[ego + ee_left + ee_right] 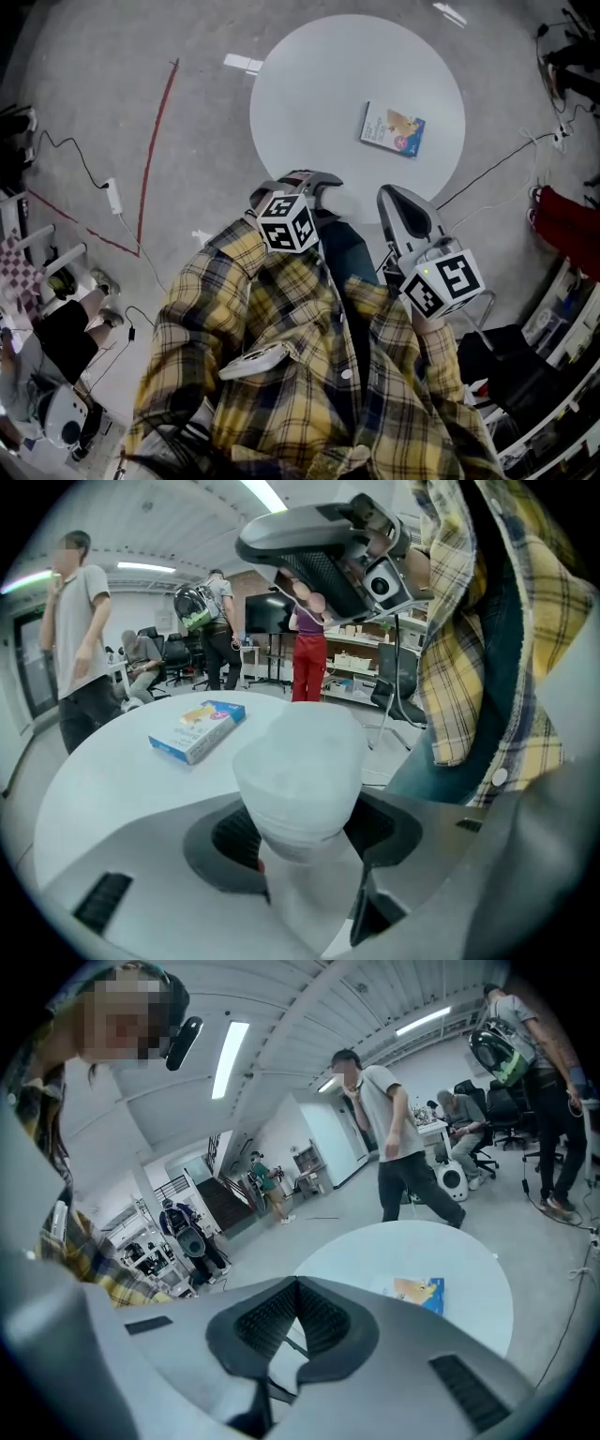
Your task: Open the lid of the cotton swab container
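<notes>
- I had the left gripper (298, 832) clamped on the swab container (298, 766). It was a cloudy white tub, pinched low on its body so that, as I judged it, the top was free for the other tool.
- The container stood upright between the dark pads with its wider top rising above them. I could not make out a lid seam through the frosted plastic.
- The right gripper (295, 1307) had its jaws pressed together with nothing between them. In the left gripper view it hung at 12 o'clock above the container, apart from it.
- Both tools were held close to the plaid shirt (281, 347), short of the round table (309, 103). I took it that the job needed no surface.
- A blue box (392, 128) lay on the table at 1 o'clock from the left gripper, well apart from both tools.
- By my reading, the lid was not yet opened.
</notes>
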